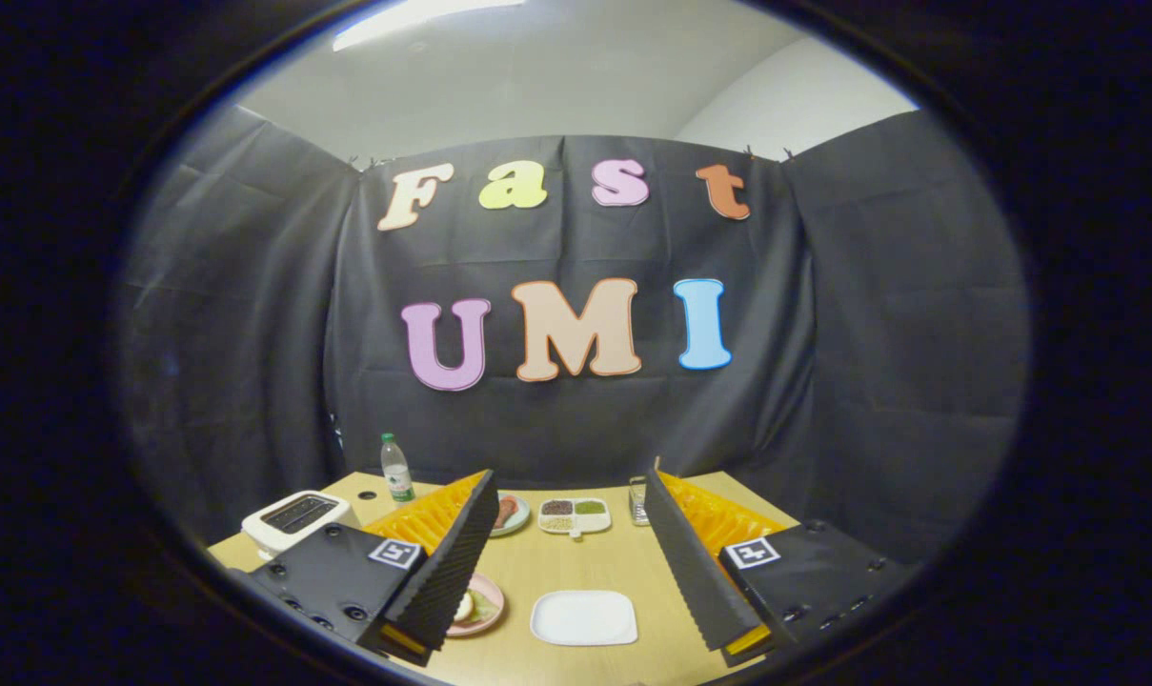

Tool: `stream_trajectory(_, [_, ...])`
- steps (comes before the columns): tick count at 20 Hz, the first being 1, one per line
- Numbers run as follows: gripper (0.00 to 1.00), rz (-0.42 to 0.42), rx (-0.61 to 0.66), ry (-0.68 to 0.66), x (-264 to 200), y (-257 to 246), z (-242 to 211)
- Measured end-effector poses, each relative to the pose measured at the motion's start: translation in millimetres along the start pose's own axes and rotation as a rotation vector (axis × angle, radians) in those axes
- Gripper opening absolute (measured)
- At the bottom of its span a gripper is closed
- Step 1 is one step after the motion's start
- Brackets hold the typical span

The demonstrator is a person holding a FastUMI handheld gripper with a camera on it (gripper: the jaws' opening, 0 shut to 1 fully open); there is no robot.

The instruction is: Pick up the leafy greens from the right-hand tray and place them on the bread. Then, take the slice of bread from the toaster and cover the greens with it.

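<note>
My gripper (572, 476) is open wide and holds nothing, hovering above a wooden table (576, 562). Below, between the fingers, lies a white square tray (583, 617) that looks bare. A pink plate (478, 608) sits beside the left finger, partly hidden by it, with something pale and something green on it. The white toaster (294, 519) stands to the left, beyond the left finger; its slots look dark and I cannot tell whether bread is inside.
A divided white dish (576, 514) with small heaps of food sits ahead between the fingertips. Another plate (511, 514) peeks out behind the left fingertip. A clear glass (638, 502) stands by the right fingertip. A green-labelled bottle (396, 469) stands at the table's far left.
</note>
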State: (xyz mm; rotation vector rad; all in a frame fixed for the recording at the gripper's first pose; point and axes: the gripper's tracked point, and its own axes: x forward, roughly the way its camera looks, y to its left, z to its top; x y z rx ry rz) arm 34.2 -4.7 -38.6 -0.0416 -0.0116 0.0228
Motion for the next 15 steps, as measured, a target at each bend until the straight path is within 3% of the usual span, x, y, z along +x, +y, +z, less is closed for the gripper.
stream_trajectory(15, [0.99,-0.016,0.023,0.025,18,-11,3])
